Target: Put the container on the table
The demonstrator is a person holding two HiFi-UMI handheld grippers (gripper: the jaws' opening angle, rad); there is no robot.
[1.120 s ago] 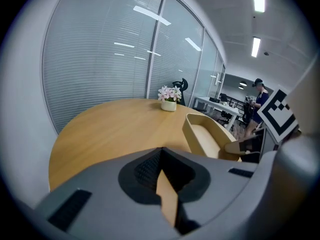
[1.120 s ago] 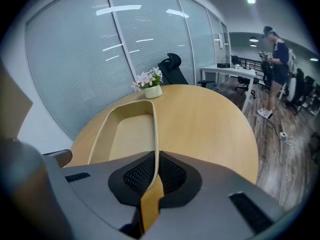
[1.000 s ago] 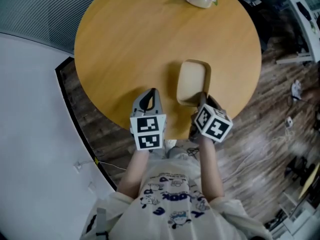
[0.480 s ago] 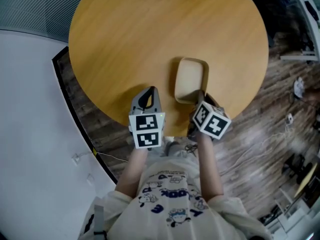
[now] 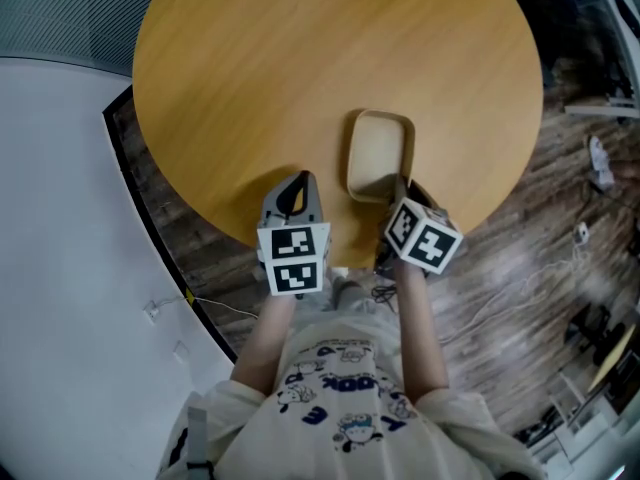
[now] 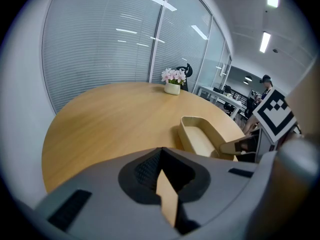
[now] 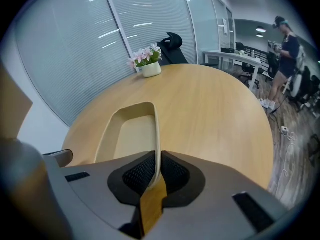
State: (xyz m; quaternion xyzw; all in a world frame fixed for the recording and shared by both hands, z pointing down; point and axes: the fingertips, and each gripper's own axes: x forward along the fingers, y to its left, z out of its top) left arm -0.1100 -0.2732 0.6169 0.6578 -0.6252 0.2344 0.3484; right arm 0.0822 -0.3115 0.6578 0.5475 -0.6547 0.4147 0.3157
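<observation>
**Tongs, two.** We log the left tongs [image 5: 297, 184] just left of the container [image 5: 380, 153], near its closer end and not touching it. They are clenched on nothing. The right tongs [image 7: 157, 156] stand at the container's near right corner, clamped on its right-hand wall, with the thin rim running in between the pads.

**Container, one.** It is cream-coloured and oblong with rounded corners, open-topped, thin-walled and empty inside. Its long axis runs away from us. It appears to rest flat on the tabletop [image 5: 260, 78], with a narrow shadow along its left side.

**Tabletop, one.** It is round, of light wood, and spreads widely beyond and to the left of the container.

**Flower pot, one.** The flower pot [image 7: 150, 69] is white and holds pink blossoms. It stands well beyond the container, at the far rim.

**Person, one.** The person [image 7: 286, 44] stands far beyond and to the right of the container, among office desks.
</observation>
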